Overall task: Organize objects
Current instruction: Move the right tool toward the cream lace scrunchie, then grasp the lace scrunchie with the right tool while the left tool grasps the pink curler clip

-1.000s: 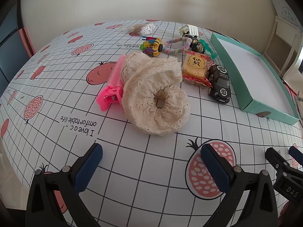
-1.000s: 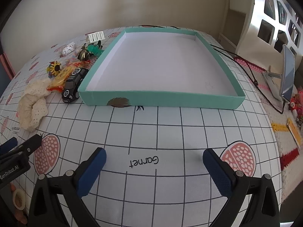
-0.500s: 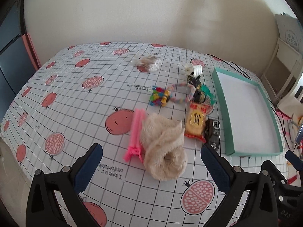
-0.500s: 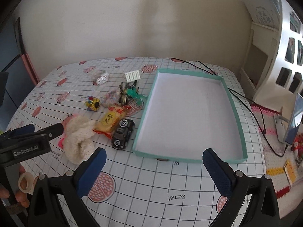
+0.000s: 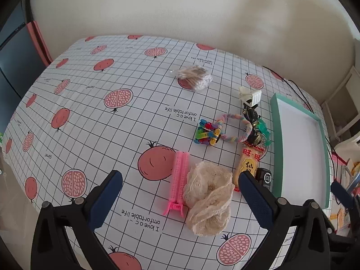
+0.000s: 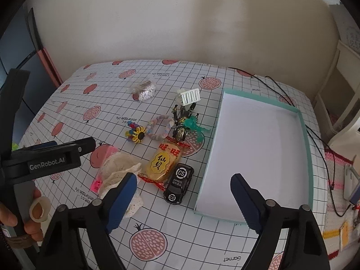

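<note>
A teal tray (image 6: 309,157) with a white floor lies empty on the right of the table; it also shows in the left wrist view (image 5: 276,135). Left of it lie a black toy car (image 6: 179,185), a yellow snack packet (image 6: 162,163), a cream lace scrunchie (image 5: 208,199), a pink hair clip (image 5: 177,183), a pastel braided ring (image 5: 234,127), a colourful flower toy (image 6: 136,135), a dark beetle toy (image 6: 181,121), a green toy (image 6: 195,124), a white clip (image 6: 189,96) and a bag of cotton swabs (image 5: 194,77). My left gripper (image 5: 180,202) and right gripper (image 6: 183,202) are open, empty, raised above the table.
The table carries a white grid cloth with pomegranate prints (image 5: 117,97). Black cables (image 6: 281,90) run off the back right edge. A white shelf (image 6: 344,78) stands at the right. The left gripper's body (image 6: 51,159) crosses the left of the right wrist view.
Both grippers have risen and pulled back from the table, so the objects look smaller and more of the table shows. Nothing on the table has moved.
</note>
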